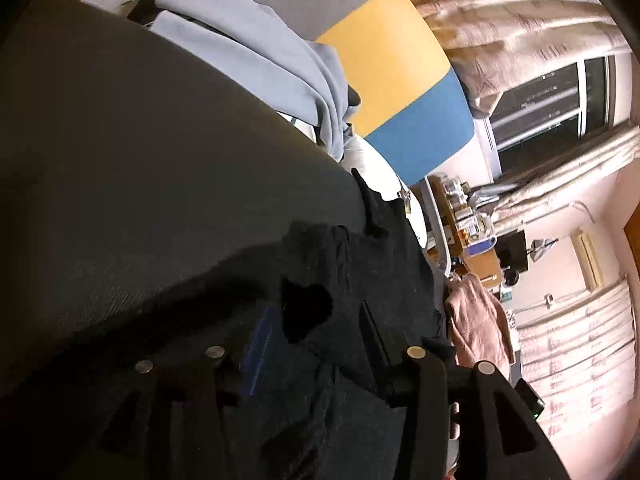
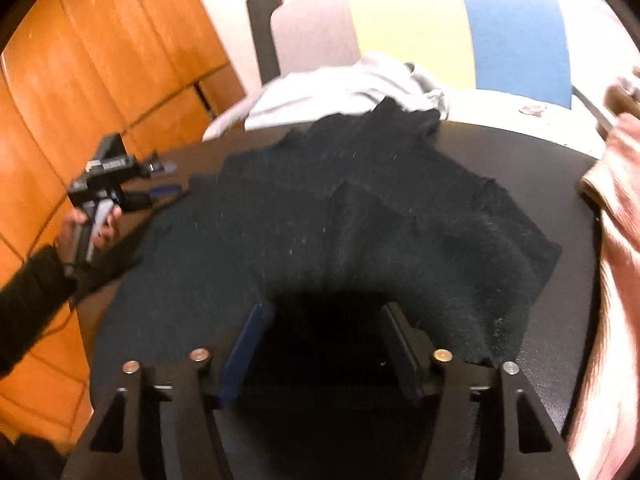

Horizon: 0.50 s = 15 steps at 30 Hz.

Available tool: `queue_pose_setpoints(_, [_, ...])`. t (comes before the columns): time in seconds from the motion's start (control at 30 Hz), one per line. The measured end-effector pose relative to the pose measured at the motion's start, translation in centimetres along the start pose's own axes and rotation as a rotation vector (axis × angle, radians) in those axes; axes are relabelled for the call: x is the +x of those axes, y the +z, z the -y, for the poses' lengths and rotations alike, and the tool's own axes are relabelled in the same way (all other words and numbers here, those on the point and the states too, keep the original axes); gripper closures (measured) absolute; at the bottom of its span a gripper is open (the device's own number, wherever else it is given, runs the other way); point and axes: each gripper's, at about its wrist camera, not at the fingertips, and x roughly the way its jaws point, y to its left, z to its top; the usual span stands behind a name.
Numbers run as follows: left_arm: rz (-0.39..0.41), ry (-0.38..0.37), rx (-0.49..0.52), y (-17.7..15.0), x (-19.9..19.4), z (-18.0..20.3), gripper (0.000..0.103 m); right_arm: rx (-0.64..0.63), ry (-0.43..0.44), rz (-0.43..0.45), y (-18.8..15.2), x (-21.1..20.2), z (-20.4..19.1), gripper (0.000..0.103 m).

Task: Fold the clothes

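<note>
Two grippers work on one black garment (image 2: 360, 200), which lies spread on the dark round table (image 2: 520, 144) in the middle of the right wrist view. I judge that the step in hand is the folding of this garment: one flap already lies over the middle, and its lower edge is bunched just in front of the right gripper (image 2: 320, 344).

In this view the jaws of the right gripper stand apart at a middle width. Black cloth lies between them, but the pads do not seem to press on it, so I judge that nothing is held. The left gripper (image 2: 160, 190) appears at the left of the same view, carried by a hand (image 2: 90, 228) at the garment's left edge. In the left wrist view its jaws (image 1: 316, 320) are also apart, with dark cloth between them and not pinched, as far as the dim picture shows.

Further clothes wait: a light blue garment (image 2: 340, 84) at the upper middle and a pink garment (image 2: 616, 220) at the right edge.

The next move probably calls for closing both grippers on an edge of the black cloth and carrying it over evenly.
</note>
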Motion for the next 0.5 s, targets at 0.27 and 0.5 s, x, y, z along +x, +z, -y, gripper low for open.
queue_pose_setpoints(0.27, [-0.144,0.084,0.222,-1.1,4.4,4.2,0.085,0.215,0.064,0.097,-2.0,1.4,2.4,0.033])
queue_pose_setpoints(0.5, [0.051,0.034,0.164,-2.2,-2.8,3.8,0.095,0.351,0.186,0.175,-2.9,0.7,4.6,0.032])
